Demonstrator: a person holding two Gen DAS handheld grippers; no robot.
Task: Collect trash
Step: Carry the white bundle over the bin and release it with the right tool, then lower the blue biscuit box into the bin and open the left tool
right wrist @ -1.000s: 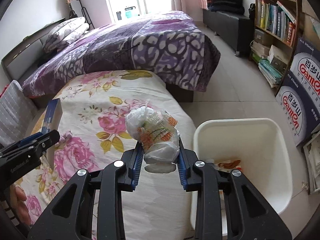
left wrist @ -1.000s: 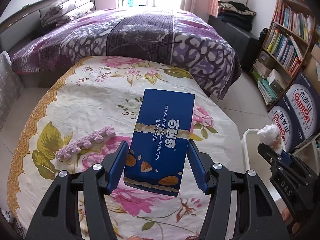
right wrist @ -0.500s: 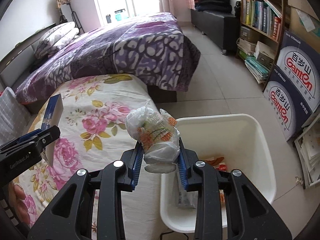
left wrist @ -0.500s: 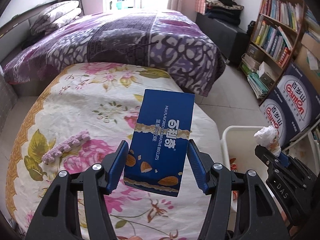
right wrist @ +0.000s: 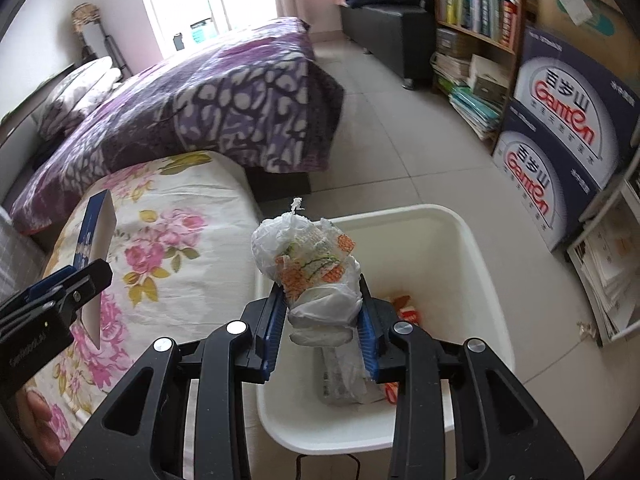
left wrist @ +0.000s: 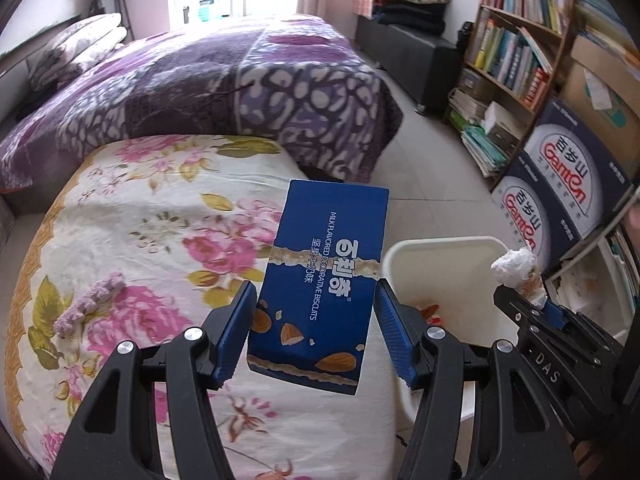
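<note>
Up close, left gripper [left wrist: 314,332] clamped on a blue biscuit box [left wrist: 324,280], held tilted above the edge of the floral-covered surface [left wrist: 160,232], just beside the white bin [left wrist: 440,248]. Right gripper [right wrist: 320,324] clamped on a crumpled plastic bag [right wrist: 312,268], held above the white bin [right wrist: 476,264], over wrappers [right wrist: 404,312] lying at its bottom. Further left, a pink fuzzy strip [left wrist: 90,300] lying on the floral cover. Beyond, a purple-quilted bed [right wrist: 192,108], stacked cartons [right wrist: 560,140] and a bookshelf [right wrist: 476,4].

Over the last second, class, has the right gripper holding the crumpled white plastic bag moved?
Yes. The right gripper, shut on the crumpled white plastic bag, has travelled rightward off the floral bedspread to above the white plastic bin.
</note>
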